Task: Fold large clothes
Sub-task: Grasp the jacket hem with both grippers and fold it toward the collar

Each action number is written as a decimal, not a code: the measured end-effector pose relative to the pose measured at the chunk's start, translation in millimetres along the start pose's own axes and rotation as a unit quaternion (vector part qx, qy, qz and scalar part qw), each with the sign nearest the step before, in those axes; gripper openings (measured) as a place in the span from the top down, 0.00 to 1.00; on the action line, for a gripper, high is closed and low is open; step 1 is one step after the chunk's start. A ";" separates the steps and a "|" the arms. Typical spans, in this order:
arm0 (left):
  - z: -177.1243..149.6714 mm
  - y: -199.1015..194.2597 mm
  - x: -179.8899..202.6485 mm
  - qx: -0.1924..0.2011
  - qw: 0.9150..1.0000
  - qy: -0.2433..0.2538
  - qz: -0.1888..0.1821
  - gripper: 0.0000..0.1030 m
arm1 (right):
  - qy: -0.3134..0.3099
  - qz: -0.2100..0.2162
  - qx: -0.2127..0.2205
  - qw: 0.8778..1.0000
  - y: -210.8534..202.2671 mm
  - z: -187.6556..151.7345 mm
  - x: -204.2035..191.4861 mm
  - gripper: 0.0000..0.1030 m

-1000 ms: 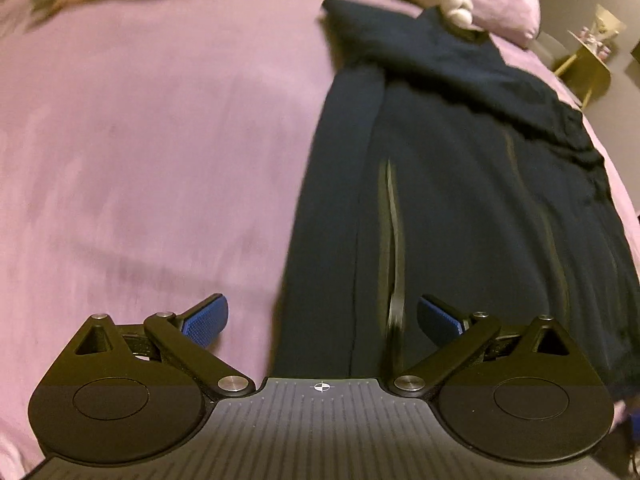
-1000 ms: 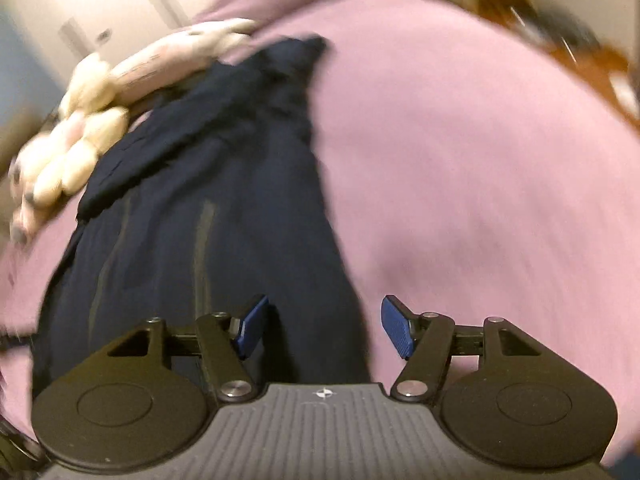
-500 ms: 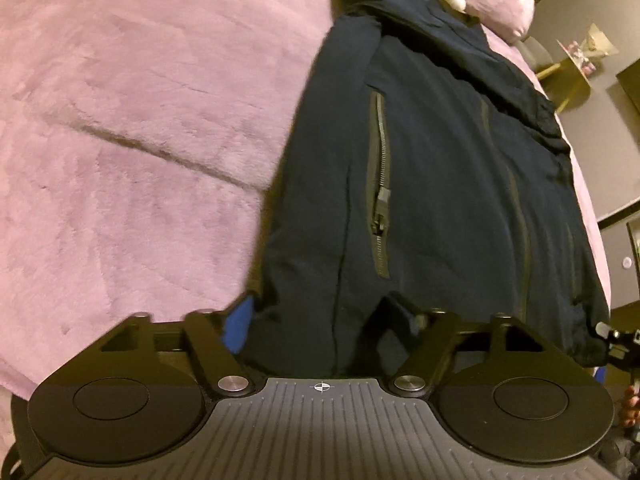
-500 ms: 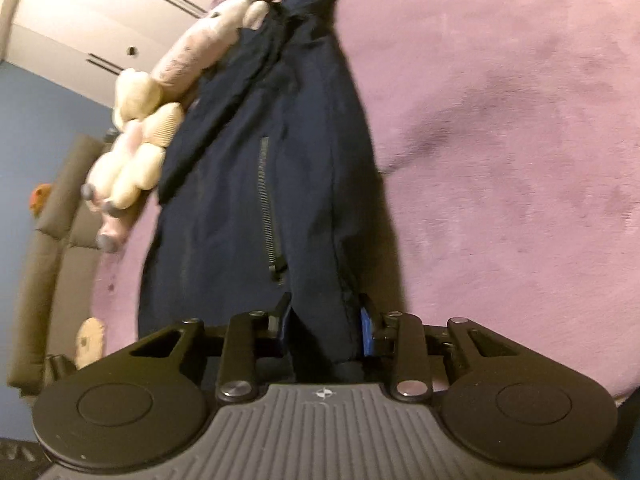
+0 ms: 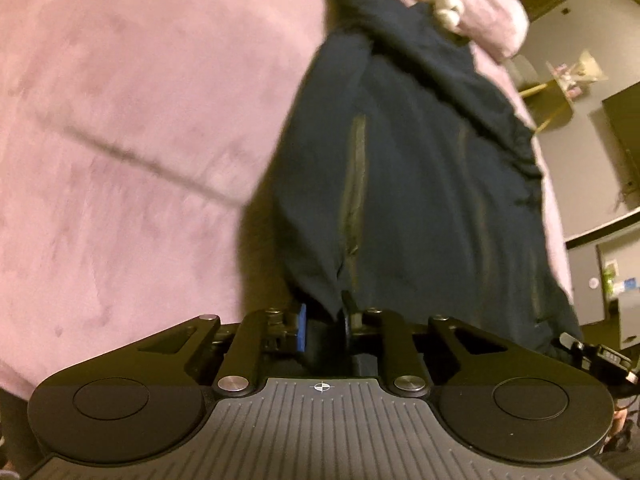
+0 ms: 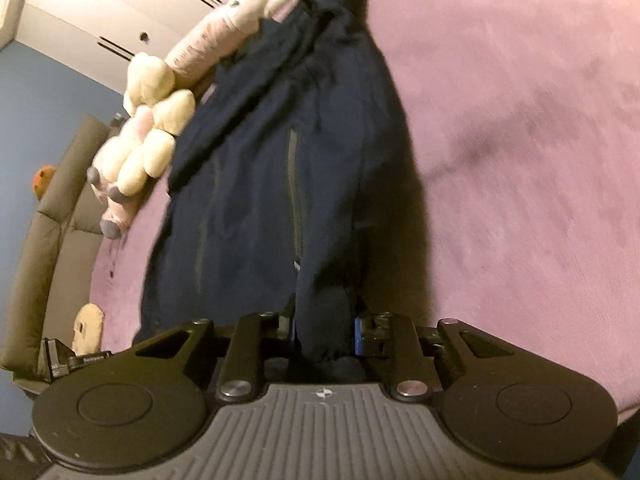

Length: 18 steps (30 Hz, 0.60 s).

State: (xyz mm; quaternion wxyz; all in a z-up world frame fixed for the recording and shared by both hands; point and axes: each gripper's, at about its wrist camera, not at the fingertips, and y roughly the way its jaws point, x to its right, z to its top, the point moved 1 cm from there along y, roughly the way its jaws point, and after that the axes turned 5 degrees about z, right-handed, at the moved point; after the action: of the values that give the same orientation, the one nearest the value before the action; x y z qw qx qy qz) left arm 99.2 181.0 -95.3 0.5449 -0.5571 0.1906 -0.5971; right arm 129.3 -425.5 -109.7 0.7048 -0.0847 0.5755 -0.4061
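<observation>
A dark navy jacket (image 5: 420, 184) with zipped pockets lies lengthwise on a pink bed cover (image 5: 120, 140). My left gripper (image 5: 323, 324) is shut on the jacket's near hem at its left corner, and the cloth rises off the bed there. My right gripper (image 6: 325, 334) is shut on the hem at the jacket's (image 6: 280, 184) right corner, with a bunch of cloth between the blue pads. The far collar end rests against a plush toy (image 6: 152, 140).
The pink bed cover (image 6: 520, 140) spreads wide to both sides of the jacket. A pink pillow (image 5: 492, 12) and the plush toy lie at the head. A grey sofa (image 6: 44, 220) stands off the bed; a yellow side table (image 5: 560, 92) stands beyond the pillow.
Both grippers came down to the near hem while open, closed on its two corners, and now lift the hem off the bed.
</observation>
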 end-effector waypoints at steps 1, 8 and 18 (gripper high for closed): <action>5.2 -4.0 4.8 0.009 1.000 -0.003 -0.012 0.83 | -0.001 0.008 0.008 1.000 -1.6 4.8 -4.9 0.78; 92.6 -15.6 43.9 0.084 0.992 -0.048 -0.076 0.85 | -0.009 0.053 0.086 0.995 2.1 74.6 -39.7 0.79; 238.5 79.6 59.8 0.138 0.980 -0.143 -0.006 0.85 | 0.075 -0.007 0.176 0.981 87.3 214.5 -34.7 0.79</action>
State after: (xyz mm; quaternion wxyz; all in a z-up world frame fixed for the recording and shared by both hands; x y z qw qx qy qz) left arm 355.1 193.3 -61.3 0.6342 -0.5574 0.0235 -0.5353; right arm 359.2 -419.7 -65.8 0.6607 0.0672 0.5453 -0.5115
